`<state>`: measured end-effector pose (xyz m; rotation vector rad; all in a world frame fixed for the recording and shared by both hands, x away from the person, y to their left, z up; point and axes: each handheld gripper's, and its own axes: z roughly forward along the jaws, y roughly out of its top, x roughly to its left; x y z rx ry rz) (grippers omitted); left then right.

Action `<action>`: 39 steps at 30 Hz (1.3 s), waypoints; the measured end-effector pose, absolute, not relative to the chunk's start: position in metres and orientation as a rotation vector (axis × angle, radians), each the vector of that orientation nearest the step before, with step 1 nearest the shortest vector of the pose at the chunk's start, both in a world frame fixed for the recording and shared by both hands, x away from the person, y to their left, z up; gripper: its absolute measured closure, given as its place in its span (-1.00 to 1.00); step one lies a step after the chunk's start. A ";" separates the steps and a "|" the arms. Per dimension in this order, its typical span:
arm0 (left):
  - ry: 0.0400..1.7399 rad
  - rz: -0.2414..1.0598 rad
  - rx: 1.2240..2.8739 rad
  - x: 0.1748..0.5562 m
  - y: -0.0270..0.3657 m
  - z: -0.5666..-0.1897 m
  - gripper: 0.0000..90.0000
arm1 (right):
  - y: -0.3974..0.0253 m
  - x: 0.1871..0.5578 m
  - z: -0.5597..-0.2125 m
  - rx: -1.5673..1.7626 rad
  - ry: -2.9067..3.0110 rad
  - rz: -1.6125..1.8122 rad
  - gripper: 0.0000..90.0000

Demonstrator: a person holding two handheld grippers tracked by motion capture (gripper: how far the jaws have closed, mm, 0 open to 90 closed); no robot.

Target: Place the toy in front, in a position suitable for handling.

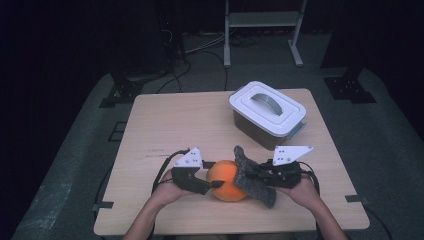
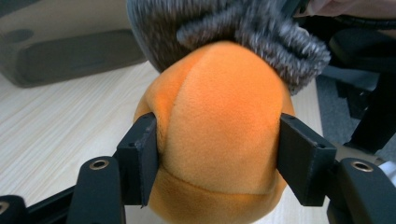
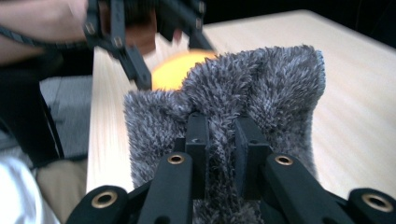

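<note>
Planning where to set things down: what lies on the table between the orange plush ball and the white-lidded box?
Bare wood. In the high view, nothing sits between the orange plush ball and the box, though the grey fuzzy cloth rests against the ball's right side.

plush ball [image 1: 228,181]: orange | fuzzy cloth [image 1: 252,176]: grey | box [image 1: 267,114]: white lid, seemingly dark body

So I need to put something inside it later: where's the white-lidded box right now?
In the high view the white-lidded box sits at the table's far right, lid on, beyond the orange plush ball and grey fuzzy cloth that the grippers hold near the front edge.
</note>
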<state>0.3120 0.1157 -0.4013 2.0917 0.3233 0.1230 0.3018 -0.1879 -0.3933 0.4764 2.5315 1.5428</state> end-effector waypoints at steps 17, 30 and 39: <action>0.353 0.007 2.063 0.321 0.117 -0.415 -0.31 | -0.201 0.309 -0.405 0.512 2.607 1.526 0.72; 0.305 0.117 2.121 0.307 0.110 -0.393 -0.16 | -0.185 0.297 -0.382 0.441 2.504 1.619 0.72; 0.331 0.061 2.080 0.313 0.107 -0.405 -0.59 | -0.191 0.305 -0.402 0.482 2.596 1.581 0.72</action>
